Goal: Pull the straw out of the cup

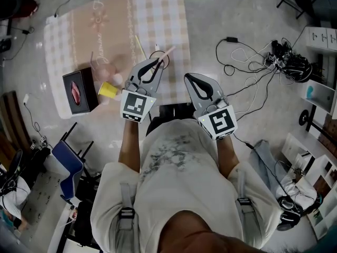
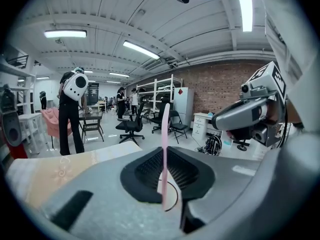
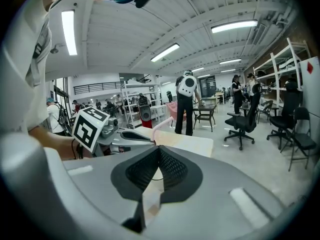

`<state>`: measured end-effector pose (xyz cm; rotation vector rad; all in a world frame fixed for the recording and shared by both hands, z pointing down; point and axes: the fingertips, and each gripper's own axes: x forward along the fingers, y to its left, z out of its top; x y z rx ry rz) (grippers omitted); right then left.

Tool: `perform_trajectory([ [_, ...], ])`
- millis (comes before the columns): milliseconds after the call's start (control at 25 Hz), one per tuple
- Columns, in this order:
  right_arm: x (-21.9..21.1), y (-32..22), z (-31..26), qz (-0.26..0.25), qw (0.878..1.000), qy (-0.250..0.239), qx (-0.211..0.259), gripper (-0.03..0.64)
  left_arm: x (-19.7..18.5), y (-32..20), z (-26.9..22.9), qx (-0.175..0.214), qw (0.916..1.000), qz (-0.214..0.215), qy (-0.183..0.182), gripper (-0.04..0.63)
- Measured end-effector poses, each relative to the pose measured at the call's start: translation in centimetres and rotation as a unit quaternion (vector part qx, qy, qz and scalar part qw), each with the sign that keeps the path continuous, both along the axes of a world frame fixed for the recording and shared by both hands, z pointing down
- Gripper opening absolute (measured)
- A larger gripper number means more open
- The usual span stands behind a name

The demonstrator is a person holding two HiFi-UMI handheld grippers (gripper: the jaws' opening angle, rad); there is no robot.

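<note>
A thin pink straw [image 2: 164,129] stands upright between the pads of my left gripper [image 2: 165,156], which is shut on it. From above, the straw [image 1: 168,51] sticks out past the left gripper [image 1: 157,62] over the near edge of the checked tablecloth [image 1: 158,15]. The straw is free of the yellow cup [image 1: 108,89], which stands on the table to the left of that gripper. My right gripper [image 1: 188,78] hangs beside the left one, shut with nothing in it. In the right gripper view its jaws [image 3: 159,150] meet, and the straw [image 3: 161,126] shows beyond them.
A black box [image 1: 80,91] with a pink item inside sits at the table's left corner. A thin black loop [image 1: 159,57] and a pale stick [image 1: 139,46] lie on the cloth. Cables [image 1: 253,62] cross the floor at right. A blue chair [image 1: 66,159] stands at left. People stand far off.
</note>
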<state>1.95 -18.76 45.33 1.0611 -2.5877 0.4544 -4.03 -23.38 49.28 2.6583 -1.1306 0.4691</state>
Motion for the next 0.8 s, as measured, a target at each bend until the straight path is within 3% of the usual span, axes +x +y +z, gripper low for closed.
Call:
perform_trajectory([
  [640,-2.5,1.4,-1.4,-0.011,1.000,0.002,0.020,0.009,-1.9,1.7,-3.0,0.025,0.9993,-0.006,0.025,0.028],
  [800,-3.1,2.0,-1.7,-0.017,1.000,0.004,0.026,0.009,-2.2,2.3,-4.0,0.051,0.9982,-0.003,0.031,0.028],
])
